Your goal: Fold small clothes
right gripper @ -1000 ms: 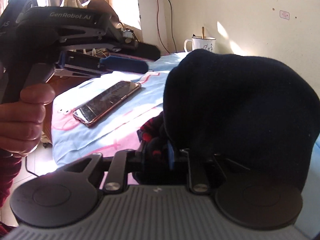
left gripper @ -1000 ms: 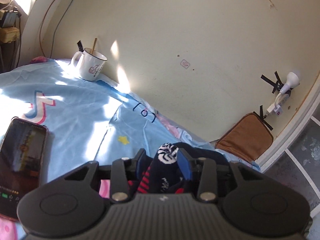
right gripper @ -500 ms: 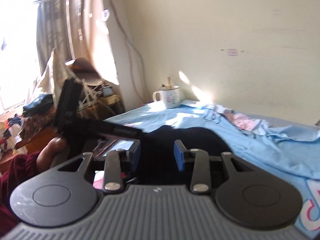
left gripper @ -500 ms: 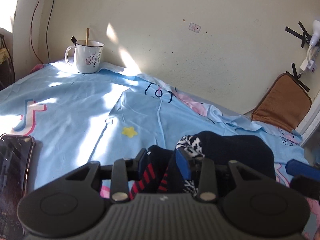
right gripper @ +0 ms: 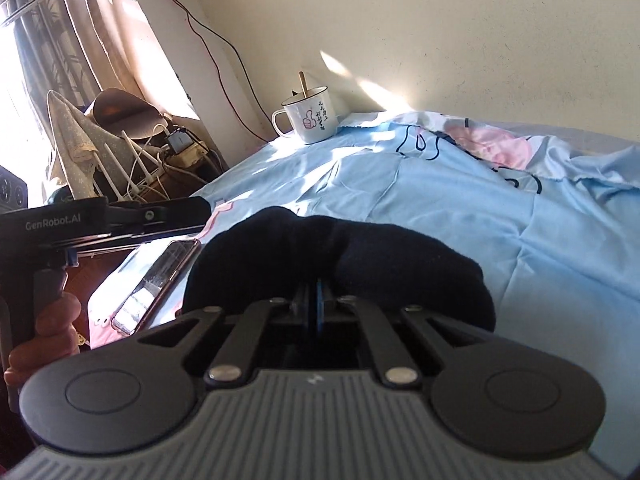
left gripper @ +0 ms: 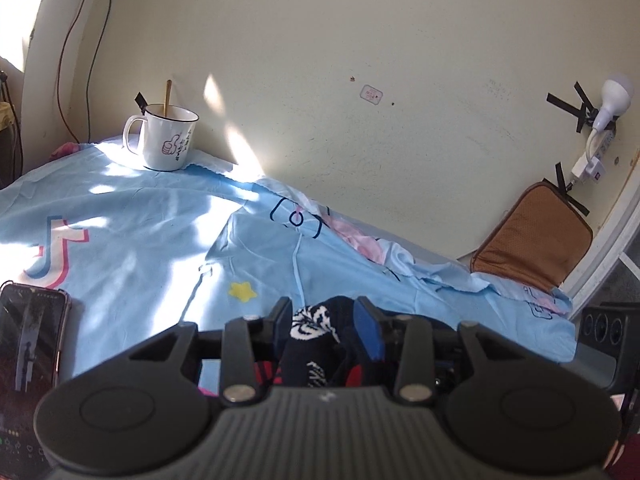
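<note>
Now the right tool (right gripper: 318, 300) has clamped the dark sock (right gripper: 340, 256); left tool (left gripper: 324, 316) still pinches it.

Cream plaster wall (left gripper: 360, 40) behind a surface draped in a light blue printed sheet (left gripper: 140, 216), with sunlight patches on both. Curtained window (right gripper: 36, 40) at the left; 1 white mug (left gripper: 166, 142) and 1 brown cushion (left gripper: 532, 236) stand against the wall.

Hard window (right gripper: 16, 60) sunlight, glare patches on sheet (left gripper: 132, 216), fisheye-curved edges, sharp focus
</note>
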The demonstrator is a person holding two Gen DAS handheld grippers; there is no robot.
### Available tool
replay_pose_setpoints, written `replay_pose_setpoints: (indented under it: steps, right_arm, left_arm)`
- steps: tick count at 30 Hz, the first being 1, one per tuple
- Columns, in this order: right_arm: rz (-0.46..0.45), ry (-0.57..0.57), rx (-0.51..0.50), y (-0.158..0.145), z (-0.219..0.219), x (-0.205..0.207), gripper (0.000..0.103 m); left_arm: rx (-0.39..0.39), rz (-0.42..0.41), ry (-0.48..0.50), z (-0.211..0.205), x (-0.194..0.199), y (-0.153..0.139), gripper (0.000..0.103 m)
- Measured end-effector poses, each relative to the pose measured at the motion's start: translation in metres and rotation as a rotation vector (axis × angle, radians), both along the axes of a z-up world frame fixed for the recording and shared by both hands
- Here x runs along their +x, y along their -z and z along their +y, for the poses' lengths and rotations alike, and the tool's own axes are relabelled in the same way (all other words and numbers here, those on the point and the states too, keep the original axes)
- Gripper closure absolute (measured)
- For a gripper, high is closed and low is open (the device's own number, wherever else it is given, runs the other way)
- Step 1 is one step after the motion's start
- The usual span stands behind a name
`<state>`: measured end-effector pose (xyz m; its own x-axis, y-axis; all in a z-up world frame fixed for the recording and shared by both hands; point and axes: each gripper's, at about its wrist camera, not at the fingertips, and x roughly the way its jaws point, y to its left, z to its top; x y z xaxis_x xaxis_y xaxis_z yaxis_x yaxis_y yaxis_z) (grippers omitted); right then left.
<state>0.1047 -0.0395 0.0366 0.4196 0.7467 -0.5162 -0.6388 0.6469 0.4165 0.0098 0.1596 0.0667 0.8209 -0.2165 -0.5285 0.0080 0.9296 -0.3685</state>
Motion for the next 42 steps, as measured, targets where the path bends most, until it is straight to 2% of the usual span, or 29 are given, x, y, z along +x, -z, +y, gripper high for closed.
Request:
replay_pose_setpoints:
  steps: [2, 6, 7, 8, 9, 11, 13, 15, 17, 19, 21, 23, 24, 26, 27, 28, 29, 31, 32, 33, 35, 38, 40, 42]
  right_arm:
    - [-0.01, 0.006, 0.001, 0.001, 0.0, 0.002, 0.098]
    - [-0.017, 0.037, 0.043, -0.008, -0.011, -0.001, 0.096]
    - [-0.03, 0.043, 0.052, -0.013, -0.015, -0.003, 0.095]
    - [-0.061, 0.057, 0.072, -0.022, -0.021, -0.005, 0.094]
    - [-0.088, 0.07, 0.09, -0.029, -0.026, -0.006, 0.094]
    - [-0.113, 0.105, 0.096, -0.039, -0.031, 0.0, 0.093]
    - [-0.089, 0.123, 0.041, -0.033, -0.026, 0.01, 0.091]
    - [-0.037, 0.106, -0.016, -0.01, -0.012, 0.022, 0.091]
    - [-0.071, 0.101, -0.033, 0.001, -0.002, 0.024, 0.093]
    - [-0.069, 0.12, -0.063, -0.002, 0.009, 0.027, 0.093]
    - [-0.136, 0.106, -0.127, -0.003, 0.018, 0.021, 0.093]
    - [-0.15, 0.106, -0.139, -0.003, 0.018, 0.02, 0.093]
    - [-0.145, 0.106, -0.133, -0.002, 0.016, 0.021, 0.093]
    - [-0.126, 0.114, -0.111, -0.004, 0.011, 0.023, 0.093]
    - [-0.122, 0.12, -0.095, -0.006, 0.008, 0.022, 0.093]
    - [-0.124, 0.124, -0.084, -0.009, 0.005, 0.02, 0.093]
    - [-0.138, 0.134, -0.068, -0.015, -0.001, 0.015, 0.091]
    - [-0.173, 0.165, -0.017, -0.026, -0.014, 0.003, 0.075]
    - [-0.19, 0.188, 0.02, -0.032, -0.022, -0.004, 0.05]
    - [-0.2, 0.211, 0.054, -0.036, -0.031, -0.01, 0.034]
    - [-0.19, 0.233, 0.12, -0.038, -0.048, -0.021, 0.033]
    - [-0.107, 0.249, 0.201, -0.025, -0.071, -0.032, 0.027]
    - [-0.023, 0.242, 0.233, -0.01, -0.081, -0.035, 0.025]
    - [0.06, 0.236, 0.253, 0.007, -0.085, -0.039, 0.023]
  left_arm:
    - [0.055, 0.023, 0.014, -0.016, 0.009, 0.009, 0.069]
    - [0.147, 0.009, -0.026, -0.029, 0.013, 0.016, 0.089]
    - [0.175, 0.013, -0.051, -0.03, 0.013, 0.016, 0.099]
    - [0.227, 0.047, -0.097, -0.031, 0.016, 0.019, 0.101]
    - [0.237, 0.082, -0.117, -0.028, 0.021, 0.026, 0.101]
    - [0.145, 0.161, -0.105, -0.013, 0.03, 0.047, 0.1]
    - [0.119, 0.162, -0.125, -0.004, 0.029, 0.053, 0.1]
    - [0.091, 0.165, -0.131, 0.002, 0.027, 0.055, 0.1]
    - [0.083, 0.171, -0.134, 0.006, 0.026, 0.057, 0.099]
    - [0.079, 0.168, -0.137, 0.011, 0.023, 0.054, 0.096]
    - [0.059, 0.144, -0.156, 0.021, 0.017, 0.046, 0.096]
    - [0.036, 0.103, -0.174, 0.033, 0.01, 0.034, 0.096]
    - [0.024, 0.086, -0.178, 0.037, 0.006, 0.028, 0.093]
    - [-0.003, 0.063, -0.165, 0.041, 0.001, 0.016, 0.075]
    - [-0.011, 0.058, -0.153, 0.041, -0.001, 0.011, 0.051]
    - [-0.015, 0.049, -0.14, 0.039, -0.003, 0.008, 0.037]
    - [-0.012, 0.036, -0.121, 0.036, -0.005, 0.004, 0.033]
    - [0.016, 0.022, -0.07, 0.024, -0.007, -0.002, 0.017]
    - [0.029, 0.016, -0.048, 0.017, -0.007, -0.004, 0.014]
    - [0.042, 0.01, -0.026, 0.011, -0.007, -0.004, 0.01]
    - [0.075, 0.009, 0.012, -0.001, -0.004, -0.003, 0.005]
    - [0.106, 0.047, 0.055, -0.01, 0.007, 0.007, 0.001]
    - [0.1, 0.093, 0.066, -0.007, 0.015, 0.018, 0.0]
    - [0.049, 0.123, 0.093, 0.003, 0.018, 0.028, 0.0]
